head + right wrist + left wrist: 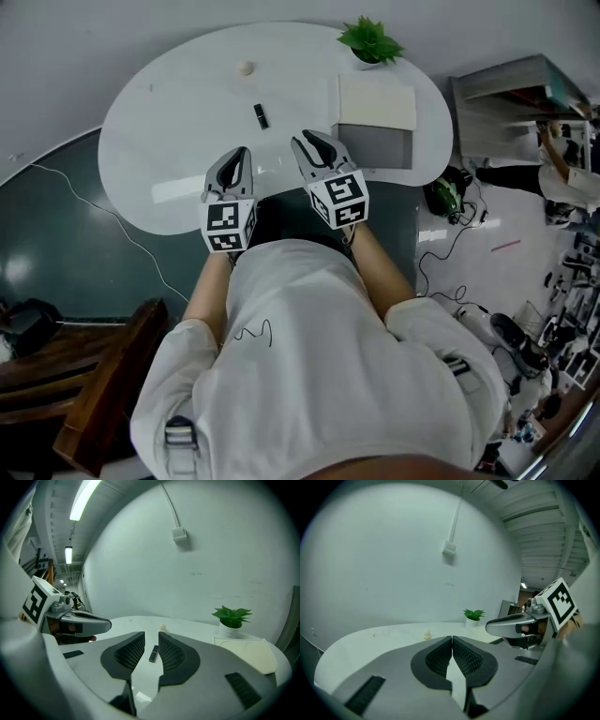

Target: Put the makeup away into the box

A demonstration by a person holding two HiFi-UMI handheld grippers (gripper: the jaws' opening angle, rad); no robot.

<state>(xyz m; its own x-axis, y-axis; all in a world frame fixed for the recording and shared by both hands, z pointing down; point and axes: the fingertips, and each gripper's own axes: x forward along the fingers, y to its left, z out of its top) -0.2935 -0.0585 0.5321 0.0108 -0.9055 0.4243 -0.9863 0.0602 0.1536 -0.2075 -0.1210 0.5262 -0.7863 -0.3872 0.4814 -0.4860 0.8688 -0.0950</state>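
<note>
head view first. found the makeup stick (262,115), short and dark, lying flat on the white table (169,141), at about 12 o'clock from the gap between the two grippers and apart from both. logged a small cream ball (246,67) at 11 o'clock from the makeup stick, well apart from it, near the table's far edge. placed the box (377,122) at 3 o'clock from the makeup stick, on the table's right end, with a pale panel behind and a grey panel in front. noted a potted plant (371,42) at 12 o'clock from the box, just beside it.

left gripper (246,152) and right gripper (302,139) side by side over the table's near edge, marker cubes toward the body, tips toward 12 o'clock.

left gripper view: ribbed pads (440,656) together, meeting along the tips, nothing between.

right gripper view: pads (172,652) apart with a clear gap and clamped on nothing. makeup stick (153,653) seen through that gap, flat on the table beyond the tips, untouched. box (243,651) at 3 o'clock from the jaws, potted plant (231,616) behind it.
</note>
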